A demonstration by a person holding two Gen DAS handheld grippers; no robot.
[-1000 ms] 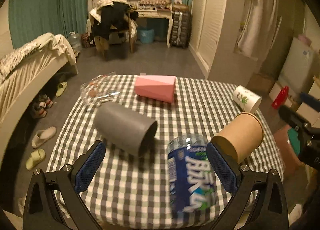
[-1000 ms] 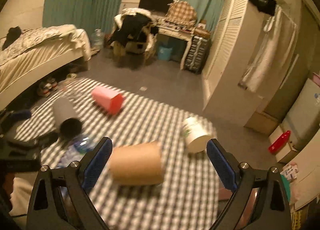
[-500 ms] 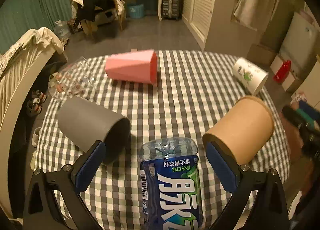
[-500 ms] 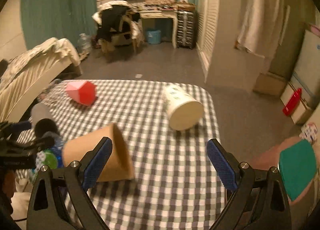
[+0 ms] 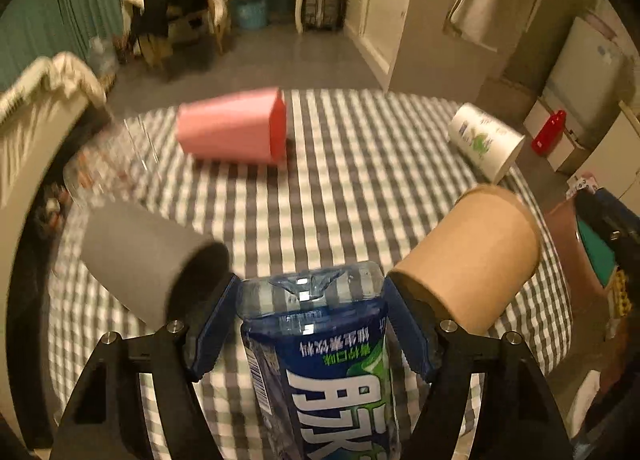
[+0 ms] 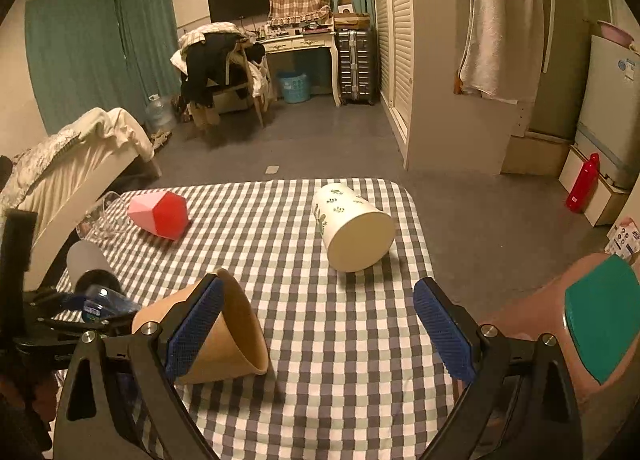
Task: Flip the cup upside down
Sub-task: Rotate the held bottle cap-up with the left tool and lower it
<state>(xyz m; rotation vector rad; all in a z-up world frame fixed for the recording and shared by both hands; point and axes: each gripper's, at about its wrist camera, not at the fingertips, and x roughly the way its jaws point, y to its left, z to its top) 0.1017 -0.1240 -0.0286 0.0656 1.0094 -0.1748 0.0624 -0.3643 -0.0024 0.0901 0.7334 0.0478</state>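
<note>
Several cups lie on their sides on the checked table [image 5: 344, 187]. A clear plastic cup with a blue label [image 5: 320, 364] sits between the fingers of my left gripper [image 5: 310, 324], which is shut on it; the same cup shows small in the right wrist view [image 6: 104, 302]. To its left lies a grey cup [image 5: 148, 256], to its right a brown paper cup [image 5: 468, 260]. My right gripper [image 6: 320, 328] stands open above the table's near right part, with the brown cup [image 6: 216, 340] behind its left finger. A white leaf-print cup [image 6: 352, 223] lies ahead of it.
A pink faceted cup [image 5: 232, 129] and a clear glass [image 5: 108, 163] lie at the table's far left. A bed [image 6: 72, 155] runs along the left, and the table's right edge [image 6: 424, 244] drops to open floor. A brown stool with a teal top [image 6: 600, 320] stands at the right.
My left gripper has come down and forward and shut on the blue-labelled cup. The right gripper has swung right, so the brown cup now sits at its left finger.
</note>
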